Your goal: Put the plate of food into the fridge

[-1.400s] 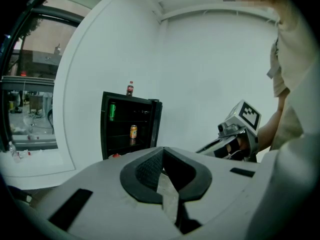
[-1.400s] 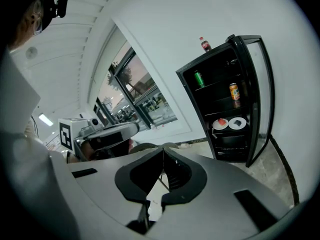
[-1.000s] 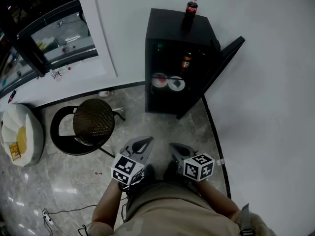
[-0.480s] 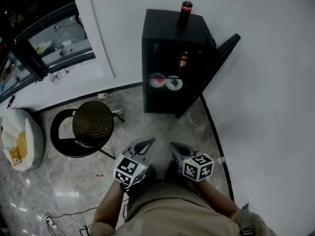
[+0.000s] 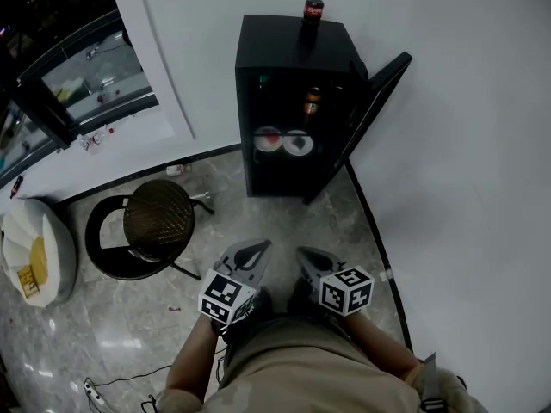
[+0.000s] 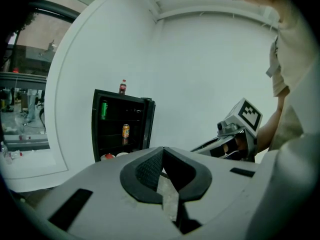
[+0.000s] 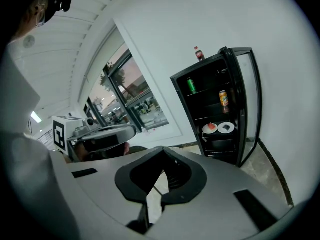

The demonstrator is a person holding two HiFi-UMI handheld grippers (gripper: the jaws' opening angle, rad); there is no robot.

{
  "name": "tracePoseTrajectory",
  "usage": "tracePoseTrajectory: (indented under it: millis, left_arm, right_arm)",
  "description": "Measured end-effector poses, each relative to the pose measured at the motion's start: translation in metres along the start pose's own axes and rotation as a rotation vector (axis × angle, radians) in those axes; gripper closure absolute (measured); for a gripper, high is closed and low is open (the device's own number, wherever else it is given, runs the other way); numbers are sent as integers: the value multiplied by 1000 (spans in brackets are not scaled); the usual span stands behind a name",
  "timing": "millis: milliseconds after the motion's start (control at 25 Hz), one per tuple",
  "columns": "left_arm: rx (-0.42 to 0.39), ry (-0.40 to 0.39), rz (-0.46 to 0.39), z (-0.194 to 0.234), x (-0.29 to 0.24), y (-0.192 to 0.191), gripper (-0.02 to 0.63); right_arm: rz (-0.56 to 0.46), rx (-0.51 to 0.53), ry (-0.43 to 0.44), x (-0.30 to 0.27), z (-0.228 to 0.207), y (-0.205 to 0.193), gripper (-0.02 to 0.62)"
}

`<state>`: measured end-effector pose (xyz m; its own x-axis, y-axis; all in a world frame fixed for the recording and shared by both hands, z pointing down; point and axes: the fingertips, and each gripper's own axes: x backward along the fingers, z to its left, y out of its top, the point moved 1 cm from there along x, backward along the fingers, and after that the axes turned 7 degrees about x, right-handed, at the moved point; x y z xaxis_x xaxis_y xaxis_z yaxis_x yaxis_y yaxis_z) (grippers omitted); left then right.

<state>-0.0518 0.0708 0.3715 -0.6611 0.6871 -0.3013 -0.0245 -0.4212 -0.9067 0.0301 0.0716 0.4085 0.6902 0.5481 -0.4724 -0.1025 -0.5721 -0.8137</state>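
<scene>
The white plate of red food point(image 5: 268, 138) sat on the lower shelf of the open black mini fridge point(image 5: 275, 40); a red-labelled cola bottle point(image 5: 312, 7) stood on top, print illegible. Grey marble floor point(image 5: 284, 231) lay before the fridge, white wall point(image 5: 465, 144) behind. Left gripper point(image 5: 252, 247) and right gripper point(image 5: 309, 255) were closed, empty.

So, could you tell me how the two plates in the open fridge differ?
The left plate carries red food; the right plate carries something dark. The right plate lies nearer the open door, the left plate farther from it. Both are white, round, side by side in the fridge.

White wall point(image 5: 448, 144), grey marble floor point(image 5: 284, 222), round stool point(image 5: 157, 220), window point(image 5: 86, 67)
</scene>
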Motion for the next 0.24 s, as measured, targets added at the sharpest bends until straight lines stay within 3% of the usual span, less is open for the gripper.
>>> tracePoseTrajectory:
  millis: [240]
  left_arm:
    - [1,-1,-3,-3,-10,5,595]
  right_arm:
    - [8,-6,-11,3,-12,0,574]
